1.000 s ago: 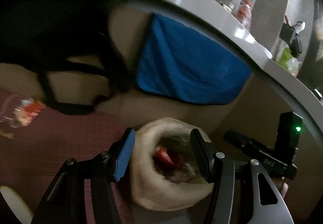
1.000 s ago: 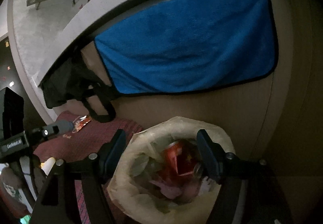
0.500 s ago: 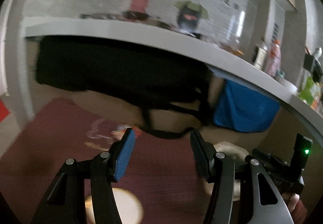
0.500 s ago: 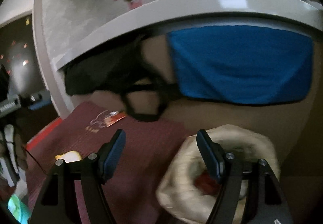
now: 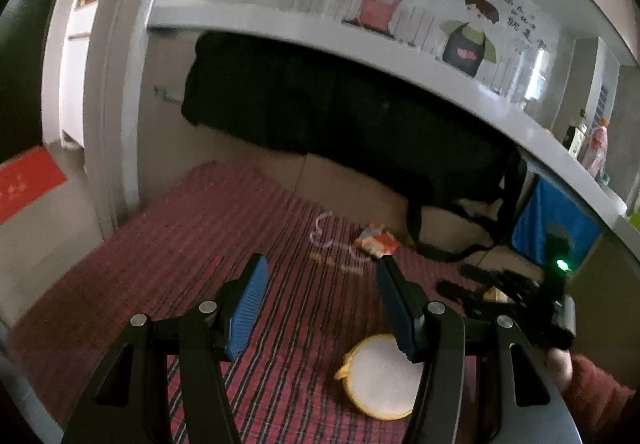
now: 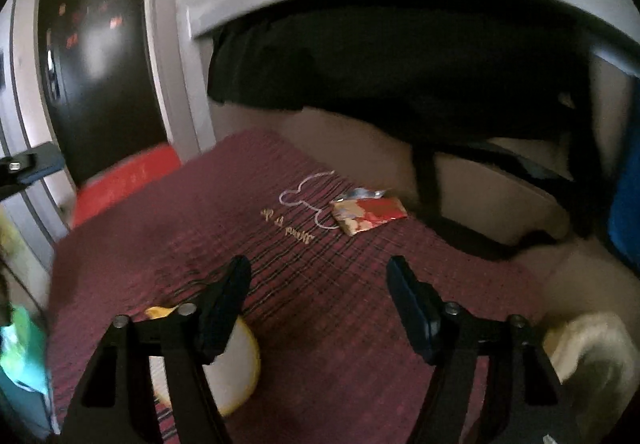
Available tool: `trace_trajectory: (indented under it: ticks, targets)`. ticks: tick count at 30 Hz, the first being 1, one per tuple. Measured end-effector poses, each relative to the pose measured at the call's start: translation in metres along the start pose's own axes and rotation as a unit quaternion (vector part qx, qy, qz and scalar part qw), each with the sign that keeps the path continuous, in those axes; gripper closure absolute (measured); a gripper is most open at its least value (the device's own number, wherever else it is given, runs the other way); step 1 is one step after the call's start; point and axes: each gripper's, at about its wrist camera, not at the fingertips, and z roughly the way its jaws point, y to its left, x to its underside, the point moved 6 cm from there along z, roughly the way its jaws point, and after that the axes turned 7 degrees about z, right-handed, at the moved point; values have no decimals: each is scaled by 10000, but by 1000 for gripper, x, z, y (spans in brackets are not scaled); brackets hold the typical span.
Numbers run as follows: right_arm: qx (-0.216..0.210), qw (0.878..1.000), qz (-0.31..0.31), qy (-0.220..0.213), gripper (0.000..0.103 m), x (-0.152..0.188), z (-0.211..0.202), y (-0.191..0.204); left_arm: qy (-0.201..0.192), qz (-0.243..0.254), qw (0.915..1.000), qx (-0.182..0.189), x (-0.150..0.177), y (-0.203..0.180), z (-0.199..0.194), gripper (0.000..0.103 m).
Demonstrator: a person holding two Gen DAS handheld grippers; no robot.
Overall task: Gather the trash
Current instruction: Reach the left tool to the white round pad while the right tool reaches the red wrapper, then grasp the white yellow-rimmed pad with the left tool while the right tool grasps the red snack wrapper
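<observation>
A red and gold snack wrapper (image 6: 368,213) lies flat on the dark red striped mat (image 6: 180,228), near the cabinet base; it also shows in the left wrist view (image 5: 376,242). A round white lid with a yellow rim (image 5: 380,378) lies on the mat close to me, partly behind the right gripper's left finger (image 6: 236,364). My left gripper (image 5: 320,304) is open and empty above the mat (image 5: 180,244). My right gripper (image 6: 318,304) is open and empty, short of the wrapper. The cream trash bag (image 6: 592,348) sits at the lower right.
A black bag (image 5: 340,111) with hanging straps and a blue cloth (image 5: 552,228) hang under the grey counter edge (image 5: 360,43). The right gripper's body with a green light (image 5: 560,264) shows at right. A red doormat (image 5: 28,179) lies left, by a white door frame (image 6: 168,43).
Both grippers have swung left and back from the trash bag, over the red mat. The wrapper and the round lid have come into view; the bag has slid to the right edge.
</observation>
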Motion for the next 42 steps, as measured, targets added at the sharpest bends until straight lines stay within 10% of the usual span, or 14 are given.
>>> trace_trajectory:
  ticks: [4, 18, 24, 35, 42]
  targets:
    - [245, 9979, -396, 447, 71, -3, 54, 6, 136, -56, 9998, 103, 13, 17, 18, 45]
    - [961, 9865, -1018, 850, 74, -16, 150, -27, 672, -508, 9950, 530, 51, 38, 60, 45]
    - [814, 9902, -830, 771, 96, -13, 134, -33, 798, -538, 9929, 692, 59, 26, 66, 45]
    - [154, 9971, 202, 723, 96, 39, 38, -53, 1642, -299, 9790, 1173, 88, -23, 89, 45]
    - [-190, 9955, 827, 422, 61, 50, 12, -58, 2018, -377, 9716, 1173, 108, -42, 97, 45]
